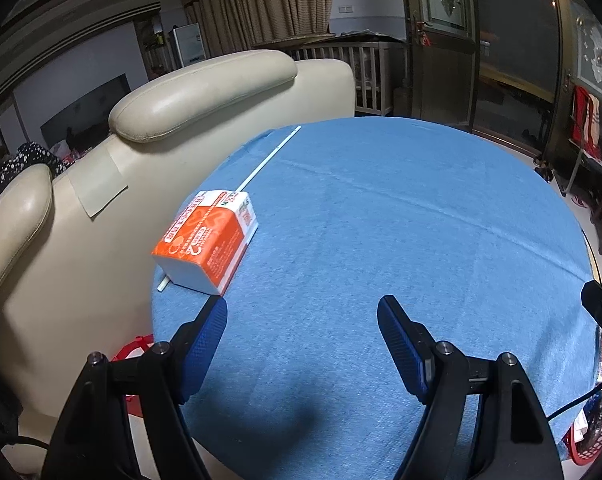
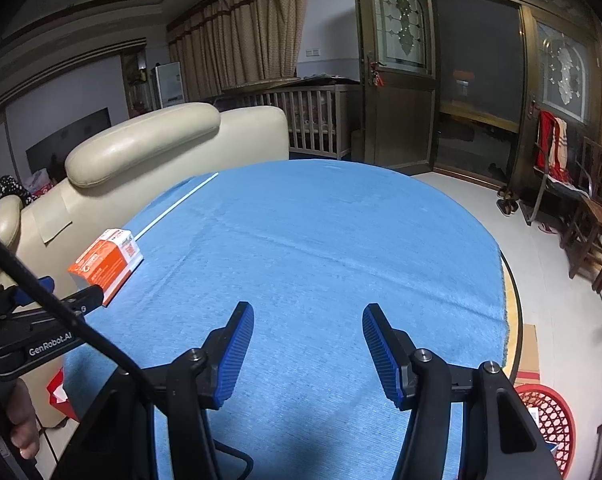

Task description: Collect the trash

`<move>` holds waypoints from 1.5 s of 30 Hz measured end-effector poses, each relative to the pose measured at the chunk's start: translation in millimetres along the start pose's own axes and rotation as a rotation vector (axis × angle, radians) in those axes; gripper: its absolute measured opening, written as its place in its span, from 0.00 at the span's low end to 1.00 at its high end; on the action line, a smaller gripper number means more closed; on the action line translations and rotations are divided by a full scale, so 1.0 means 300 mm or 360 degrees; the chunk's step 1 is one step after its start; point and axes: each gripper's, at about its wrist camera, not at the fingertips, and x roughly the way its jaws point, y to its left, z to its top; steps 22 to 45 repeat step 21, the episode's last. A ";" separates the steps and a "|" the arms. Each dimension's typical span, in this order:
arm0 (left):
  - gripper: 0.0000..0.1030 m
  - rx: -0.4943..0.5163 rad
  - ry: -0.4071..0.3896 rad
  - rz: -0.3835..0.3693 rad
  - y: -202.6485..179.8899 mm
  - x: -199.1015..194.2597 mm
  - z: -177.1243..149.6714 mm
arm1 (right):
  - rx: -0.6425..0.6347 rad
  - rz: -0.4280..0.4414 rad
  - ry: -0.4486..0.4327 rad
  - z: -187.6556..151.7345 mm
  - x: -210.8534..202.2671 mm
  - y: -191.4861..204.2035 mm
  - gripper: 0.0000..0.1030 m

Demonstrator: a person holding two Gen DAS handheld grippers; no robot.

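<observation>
Left jaws: the left gripper (image 1: pixel 303 306) is held with its blue ribbed fingers (image 1: pixel 401 344) spread wide apart; nothing is gripped between them.
Right jaws: the right gripper (image 2: pixel 308 314) is likewise held wide apart and empty, over bare cloth.
Nearest trash: an orange-and-white cardboard carton (image 1: pixel 207 236) is seen lying on its side just ahead and to the left of the left jaws, near the tip of the left finger; whether it is touched cannot be told.
Under the carton: a long thin white stick (image 1: pixel 271 156) is seen running away from the jaws towards the far edge, its near end poking out below the carton.
Surface: a round table covered in blue cloth (image 1: pixel 381 220) is otherwise bare ahead of both jaws.
Bin: a red plastic mesh basket (image 2: pixel 549 416) is seen low to the right of the right jaws, beside the table, with some items already inside.
Progress: collection is judged nearly finished; the carton and the stick remain to be picked up.
</observation>
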 end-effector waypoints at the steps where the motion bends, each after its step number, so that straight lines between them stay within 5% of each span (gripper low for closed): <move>1: 0.76 -0.0007 0.0004 0.0001 0.009 0.004 -0.001 | -0.0010 0.0001 0.0003 0.001 0.003 0.009 0.60; 14: 0.76 -0.0060 0.0048 0.0027 0.077 0.080 -0.009 | -0.0032 0.0018 0.0039 0.004 0.063 0.046 0.60; 21: 0.76 0.0015 0.0199 -0.0050 0.005 0.261 -0.039 | -0.0030 -0.0060 0.0118 -0.061 0.251 -0.022 0.60; 45: 0.76 0.0015 0.0199 -0.0050 0.005 0.261 -0.039 | -0.0030 -0.0060 0.0118 -0.061 0.251 -0.022 0.60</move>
